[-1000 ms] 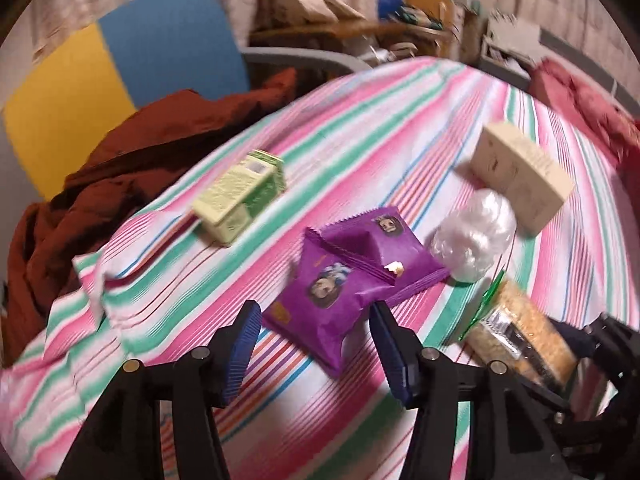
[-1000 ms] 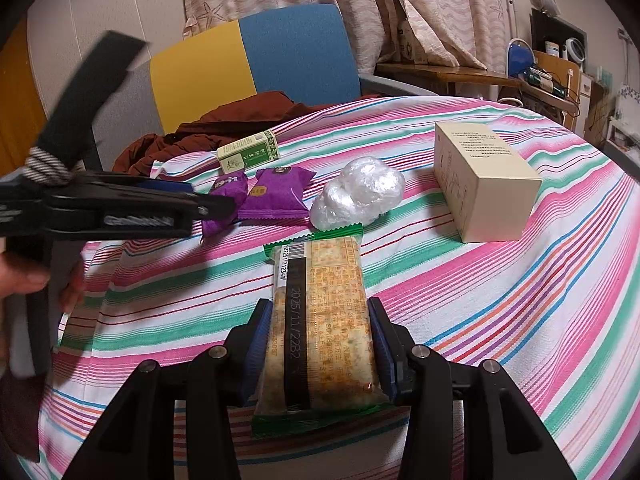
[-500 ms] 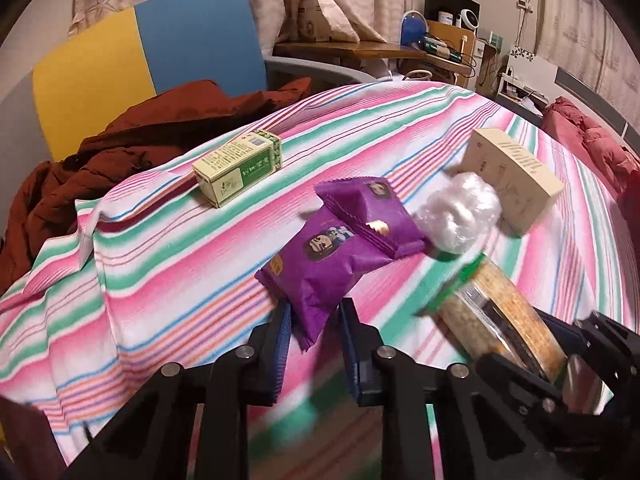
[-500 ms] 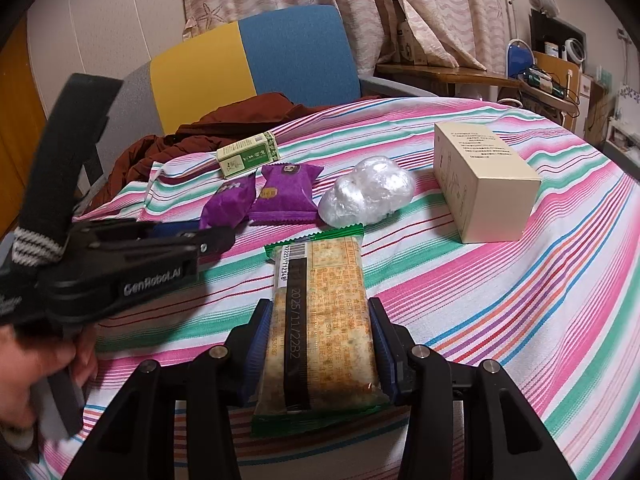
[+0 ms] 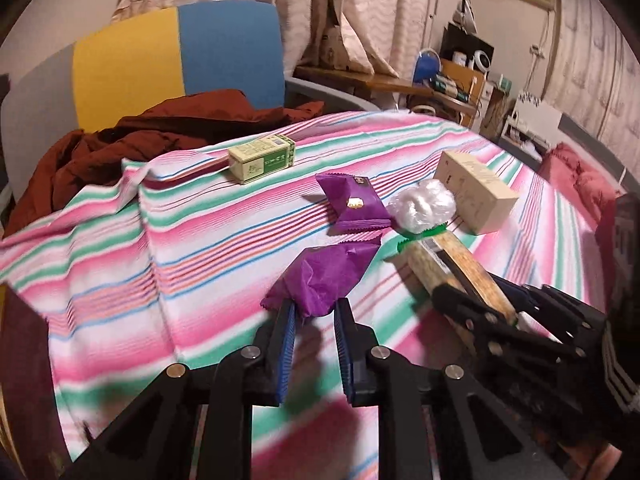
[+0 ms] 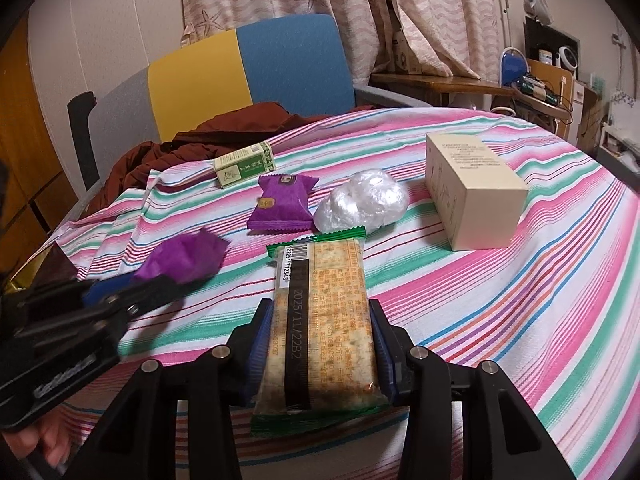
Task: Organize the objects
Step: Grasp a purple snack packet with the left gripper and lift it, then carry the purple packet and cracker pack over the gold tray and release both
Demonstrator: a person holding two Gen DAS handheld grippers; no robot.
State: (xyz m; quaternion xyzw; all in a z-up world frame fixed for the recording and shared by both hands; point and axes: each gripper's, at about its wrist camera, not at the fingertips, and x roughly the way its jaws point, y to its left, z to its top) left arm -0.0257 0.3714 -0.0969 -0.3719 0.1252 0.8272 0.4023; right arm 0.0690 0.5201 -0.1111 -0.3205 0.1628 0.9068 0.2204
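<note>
Since a second ago the left tongs [image 5: 314, 312] have gone from spread wide around the nearer purple snack packet [image 5: 324, 276] to clamped on its crimped near end, and that packet, which lay against the second purple packet [image 5: 354, 206], now stands clear of it, lifted and crumpled at lower centre of the left wrist view; in the right wrist view it shows as a blurred purple bundle at middle left. The second purple packet, the small green carton [image 5: 262, 158] in the upper centre, the wad of clear plastic film [image 5: 424, 206] and the cream box [image 5: 474, 192] at right lie where they lay before on the striped cloth [image 5: 200, 240] covering the worktop. The cream box and the green carton are closed, so what they hold cannot be seen. The right tongs [image 6: 318, 344] are as before, clenched on the long cracker pack [image 6: 320, 320], whose green far end reaches almost to the plastic wad. A dark red garment [image 5: 132, 140] is heaped at the upper left, before a yellow and blue chair back [image 5: 180, 52]. At the lower left of the right wrist view the person's fingers [image 6: 52, 446] are cut off by the frame edge.
</note>
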